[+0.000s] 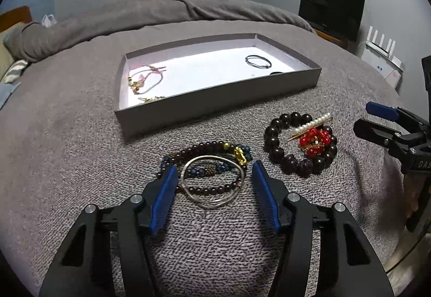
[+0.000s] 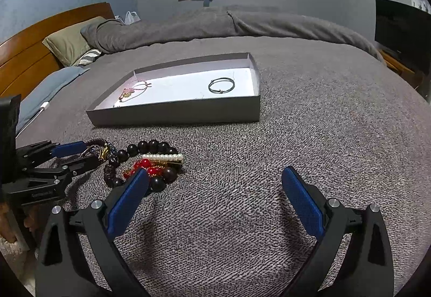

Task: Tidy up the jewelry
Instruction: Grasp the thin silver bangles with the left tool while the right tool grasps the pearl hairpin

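A grey tray (image 1: pixel 215 97) with a white floor lies on the bed; it also shows in the right wrist view (image 2: pixel 188 111). In it lie a pink cord bracelet (image 1: pixel 146 77) and a thin dark bangle (image 1: pixel 258 61). My left gripper (image 1: pixel 214 171) is open, its blue pads either side of a silver bangle (image 1: pixel 212 182) lying on small dark beaded bracelets (image 1: pixel 207 151). To the right lies a large dark bead bracelet (image 1: pixel 280 146) with a red bead ornament (image 1: pixel 315 143) and a pearl clip (image 1: pixel 313 123). My right gripper (image 2: pixel 215 178) is open and empty over bare blanket, right of that pile (image 2: pixel 150 162).
The grey knitted blanket (image 2: pixel 296 149) covers the bed. A rumpled duvet (image 2: pixel 215 22), pillows (image 2: pixel 67 44) and a wooden headboard (image 2: pixel 32 49) lie beyond the tray. A dark screen (image 1: pixel 330 10) stands at the right.
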Tool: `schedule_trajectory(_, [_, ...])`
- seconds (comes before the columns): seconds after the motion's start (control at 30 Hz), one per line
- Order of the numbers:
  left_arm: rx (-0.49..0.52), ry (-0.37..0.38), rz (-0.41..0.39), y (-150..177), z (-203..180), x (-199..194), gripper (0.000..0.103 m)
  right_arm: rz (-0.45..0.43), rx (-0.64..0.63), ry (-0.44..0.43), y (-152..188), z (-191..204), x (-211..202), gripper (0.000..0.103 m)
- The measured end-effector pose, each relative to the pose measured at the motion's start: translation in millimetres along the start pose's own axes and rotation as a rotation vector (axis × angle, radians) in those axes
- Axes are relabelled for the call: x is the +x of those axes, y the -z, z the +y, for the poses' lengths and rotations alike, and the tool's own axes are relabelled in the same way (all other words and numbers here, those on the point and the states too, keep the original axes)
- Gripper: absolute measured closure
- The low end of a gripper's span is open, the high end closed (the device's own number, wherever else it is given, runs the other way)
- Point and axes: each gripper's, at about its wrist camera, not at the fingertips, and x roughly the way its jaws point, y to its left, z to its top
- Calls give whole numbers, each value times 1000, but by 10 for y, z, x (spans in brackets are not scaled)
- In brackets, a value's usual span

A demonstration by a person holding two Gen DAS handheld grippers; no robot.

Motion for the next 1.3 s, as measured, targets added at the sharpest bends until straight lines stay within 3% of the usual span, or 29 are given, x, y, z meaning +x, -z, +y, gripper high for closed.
schedule_trajectory(0.07, [11, -10, 1, -1, -23, 12, 46, 10, -12, -2, 11, 31, 27, 5])
schedule_trajectory(0.1, [22, -25, 3, 0, -33, 17, 52, 13, -18, -4, 15, 48, 40, 5])
schedule_trajectory(0.33, [38, -54, -33, -6, -8, -92, 53, 19, -45, -50, 44, 193, 87, 7])
schedule_trajectory(0.57, [41, -75, -72, -32, 21, -201, 53, 7, -60, -67, -7, 351, 146, 24])
schedule_trajectory(0.7, [40, -70, -81, -47, 23, -230, 53, 21, -23, -70, -83, 341, 244, 25])
schedule_trajectory(1.03, [38, -76, -90, -58, 66, -262, 53, 51, 14, -96, -115, 326, 347, 63])
schedule_trajectory(1.2, [37, -79, -92, -55, 66, -262, 53, 26, -10, -102, -113, 376, 271, 90])
schedule_trajectory(1.3, [33, -80, -95, -55, 78, -274, 53, 9, -21, -112, -111, 392, 211, 92])
